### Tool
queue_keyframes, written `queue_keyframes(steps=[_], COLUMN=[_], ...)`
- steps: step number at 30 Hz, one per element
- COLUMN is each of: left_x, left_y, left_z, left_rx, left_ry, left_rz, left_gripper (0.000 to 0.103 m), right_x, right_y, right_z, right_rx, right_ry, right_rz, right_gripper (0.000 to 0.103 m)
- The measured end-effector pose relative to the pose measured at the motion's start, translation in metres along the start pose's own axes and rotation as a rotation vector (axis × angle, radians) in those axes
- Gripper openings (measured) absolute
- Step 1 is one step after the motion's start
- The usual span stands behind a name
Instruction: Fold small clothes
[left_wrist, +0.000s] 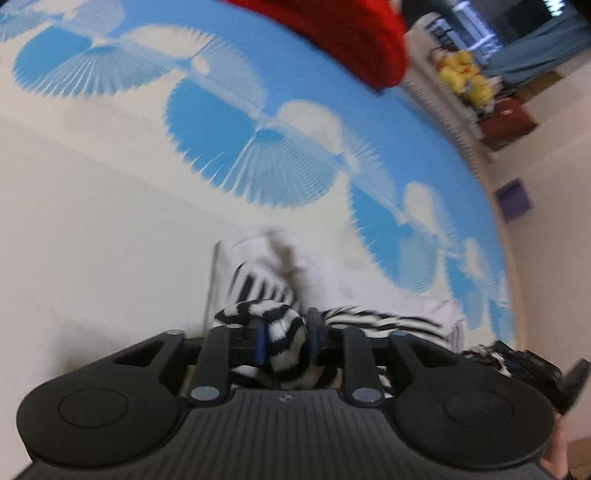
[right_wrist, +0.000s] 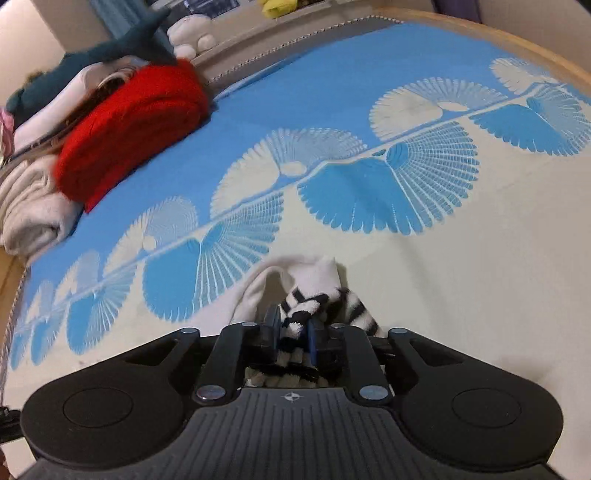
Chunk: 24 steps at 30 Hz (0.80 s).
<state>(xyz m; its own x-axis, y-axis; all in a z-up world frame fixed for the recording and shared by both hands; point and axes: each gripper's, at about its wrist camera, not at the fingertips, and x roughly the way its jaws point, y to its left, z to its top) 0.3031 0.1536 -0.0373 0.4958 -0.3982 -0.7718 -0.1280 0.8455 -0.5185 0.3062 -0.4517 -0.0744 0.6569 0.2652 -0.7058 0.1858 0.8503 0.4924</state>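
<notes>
A small garment (left_wrist: 258, 280), white with black-and-white stripes, lies bunched on the cream part of the bedspread (left_wrist: 92, 221). My left gripper (left_wrist: 286, 334) is shut on a striped fold of it, and cloth fills the gap between the blue pads. In the right wrist view the same garment (right_wrist: 314, 277) spreads just ahead of my right gripper (right_wrist: 291, 325), which is shut on another striped fold. The right gripper (left_wrist: 524, 363) also shows at the left wrist view's right edge, close beside the left one, with striped cloth running between the two.
A folded red garment (right_wrist: 129, 129) sits on the blue part of the bedspread (right_wrist: 332, 74), beside a beige folded cloth (right_wrist: 33, 210) and a dark teal plush (right_wrist: 92, 55). Yellow plush toys (left_wrist: 465, 74) and a purple box (left_wrist: 513, 199) lie beyond the bed's edge.
</notes>
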Motion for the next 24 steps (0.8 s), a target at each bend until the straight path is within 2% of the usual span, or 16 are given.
queue_keyframes(steps=[2, 5, 7, 9, 12, 15, 16, 20, 24], left_x=[-0.013, -0.030, -0.035, -0.032, -0.021, -0.004, 0.003, 0.030, 0.053], left_y=[-0.003, -0.007, -0.014, -0.031, -0.058, -0.075, -0.079, -0.084, -0.089], left_z=[0.000, 0.000, -0.004, -0.014, -0.039, -0.065, -0.071, -0.087, -0.092], left_rx=[0.030, 0.046, 0.100, 0.241, 0.480, 0.670, 0.715, 0.820, 0.899], left_ry=[-0.039, -0.108, -0.125, -0.116, -0.100, -0.092, -0.088, -0.067, -0.078], left_rz=[-0.026, -0.040, -0.028, 0.029, 0.108, 0.200, 0.223, 0.283, 0.330], left_gripper=[0.053, 0.055, 0.056, 0.070, 0.084, 0.084, 0.084, 0.084, 0.081], right_x=[-0.008, -0.027, -0.038, -0.044, -0.041, -0.026, -0.021, 0.004, 0.028], right_y=[0.001, -0.006, -0.010, -0.013, -0.011, 0.003, 0.008, 0.028, 0.048], right_z=[0.007, 0.009, 0.009, 0.005, -0.003, -0.021, -0.028, -0.047, -0.062], right_rx=[-0.025, -0.018, -0.044, -0.094, -0.186, -0.362, -0.411, -0.543, -0.706], right_ry=[-0.027, -0.075, -0.121, -0.145, -0.114, -0.021, 0.004, 0.065, 0.074], right_rz=[0.013, 0.042, 0.043, 0.034, 0.013, 0.026, 0.023, -0.006, -0.104], right_gripper=[0.025, 0.037, 0.043, 0.046, 0.052, 0.064, 0.065, 0.066, 0.064])
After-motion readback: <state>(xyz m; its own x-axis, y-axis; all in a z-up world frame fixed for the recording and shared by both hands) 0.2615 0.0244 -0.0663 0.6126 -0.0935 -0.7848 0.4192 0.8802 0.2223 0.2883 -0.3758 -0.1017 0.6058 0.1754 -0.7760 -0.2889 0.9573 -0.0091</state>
